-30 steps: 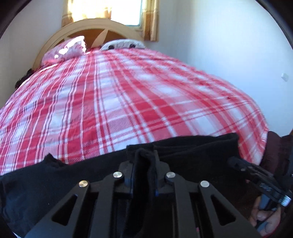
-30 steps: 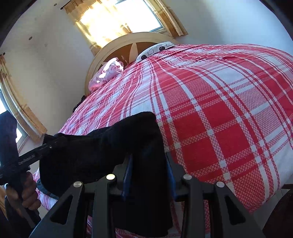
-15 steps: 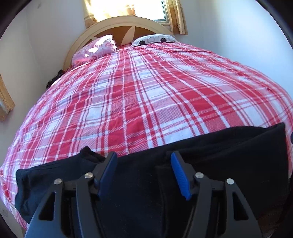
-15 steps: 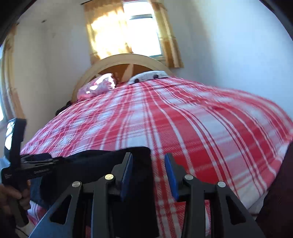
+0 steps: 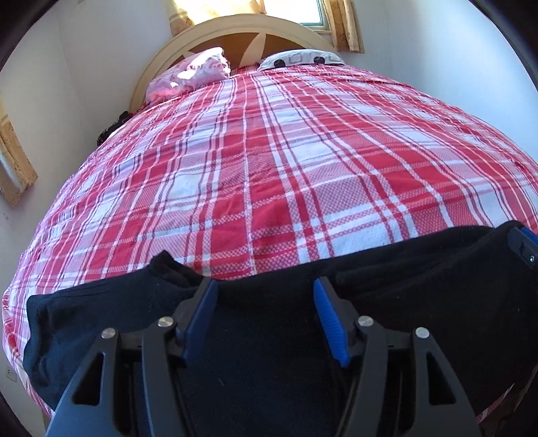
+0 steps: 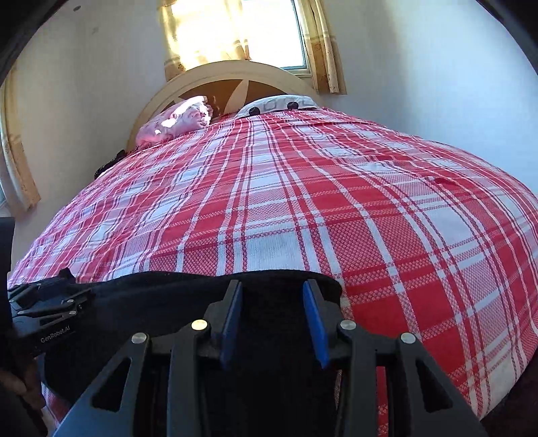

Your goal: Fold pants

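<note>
Lying across the near edge of the bed, one pair of black pants is seen, spread sideways in a long band. Fabric is matte, soft, fleece-like; the far edge is slightly wavy, with a small raised peak near the left end. In the right wrist view the same pants end in a rounded corner just right of the claw.

Two claws are counted. Left claw: jaws spread wide, nothing gripped, black cloth visible between and under the blue ribbed pads. Right claw: jaws parted, released, positioned over the right end of the pants. Whether the fingertips touch the cloth cannot be told. Each claw: black rigid frame, triangular cut-outs, silver pins at the joints.

The left claw body is also seen at the left edge of the right view, with white lettering on it; a tip of the right claw shows at the right edge of the left view.

One bedspread: red-and-white plaid, woven texture, a few shallow creases. Two pillows: one pink floral pillow, one white pillow with dark dots. One arched cream headboard with dark panels. One window, sunlit, flanked by yellow patterned curtains.
</note>
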Available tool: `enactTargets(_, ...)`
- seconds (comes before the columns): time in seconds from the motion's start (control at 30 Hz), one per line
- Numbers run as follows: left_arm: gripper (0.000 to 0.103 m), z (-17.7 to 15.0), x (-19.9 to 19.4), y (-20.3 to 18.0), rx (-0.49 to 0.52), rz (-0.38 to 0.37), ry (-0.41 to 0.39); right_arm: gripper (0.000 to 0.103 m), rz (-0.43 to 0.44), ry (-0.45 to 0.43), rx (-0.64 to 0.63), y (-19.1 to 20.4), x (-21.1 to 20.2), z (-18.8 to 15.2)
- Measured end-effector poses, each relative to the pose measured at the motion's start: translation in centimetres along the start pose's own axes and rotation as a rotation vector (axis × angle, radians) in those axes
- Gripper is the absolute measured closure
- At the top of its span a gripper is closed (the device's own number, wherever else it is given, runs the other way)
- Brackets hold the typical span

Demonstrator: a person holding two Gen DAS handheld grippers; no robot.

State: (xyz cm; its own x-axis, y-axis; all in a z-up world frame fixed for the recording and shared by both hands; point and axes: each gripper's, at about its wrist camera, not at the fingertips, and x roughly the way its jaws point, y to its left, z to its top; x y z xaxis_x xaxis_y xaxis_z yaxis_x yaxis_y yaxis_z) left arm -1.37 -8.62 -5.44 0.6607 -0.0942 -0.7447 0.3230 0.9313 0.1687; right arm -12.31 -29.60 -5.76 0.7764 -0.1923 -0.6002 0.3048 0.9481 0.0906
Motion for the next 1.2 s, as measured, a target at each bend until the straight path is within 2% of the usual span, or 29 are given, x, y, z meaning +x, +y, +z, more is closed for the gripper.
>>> enactTargets(0.13, 0.038, 0.1, -0.8, 1.2, -0.032, -0.026, -0.011, 0.059, 0.086, -0.023, 0.042, -0.7, -1.5, -0.1)
enactTargets(0.23, 0.038, -0.2, -1.5, 2.3, -0.061, 0.021, -0.036, 0.058, 0.18, -0.115, 0.182, -2.9, -4.9, -1.0)
enactTargets(0.33, 0.038, -0.7, -2.9, 3.0, -0.077, 0.037, -0.083, 0.056, 0.1, -0.158, 0.183, -3.9, -7.9, -2.4)
enactTargets(0.47, 0.038, -1.2, -5.2, 1.5, -0.026, 0.031, -0.169, 0.056, 0.032, -0.102, 0.169, -4.6, -9.6, -4.5)
enactTargets(0.57, 0.038, -1.4, -6.1, -0.1, 0.028, 0.01, -0.207, 0.056, 0.002, -0.085, 0.111, -3.9, -10.3, -5.6)
enactTargets(0.67, 0.037, -1.9, -5.3, -2.1, 0.105, 0.02, -0.184, 0.056, -0.046, -0.043, 0.049, -2.9, -9.6, -6.5)
enactTargets(0.77, 0.036, -2.7, -3.5, -2.8, 0.158, 0.091, -0.148, 0.054, -0.082, 0.044, 0.013, -2.7, -7.6, -7.8)
enactTargets(0.83, 0.035, -2.7, -3.5, -1.9, 0.133, 0.083, -0.148, 0.047, -0.086, 0.025, 0.027, -3.1, -7.9, -8.1)
enactTargets(0.9, 0.031, -2.5, -3.6, -0.8, 0.102, 0.063, -0.132, 0.047, -0.075, 0.035, 0.042, -3.6, -8.2, -7.9)
enactTargets(0.97, 0.03, -2.5, -4.0, 0.6, 0.06, 0.048, -0.129, 0.047, -0.08, 0.009, 0.071, -3.9, -9.0, -7.5)
enactTargets(1.1, 0.022, -3.3, -4.4, 4.4, -0.049, 0.046, -0.124, 0.046, 0.01, -0.112, 0.09, -2.5, -11.5, -5.6)
enactTargets(1.2, 0.021, -4.2, -4.1, 7.6, -0.121, 0.095, -0.098, 0.046, 0.166, -0.131, 0.073, 0.8, -11.0, -3.8)
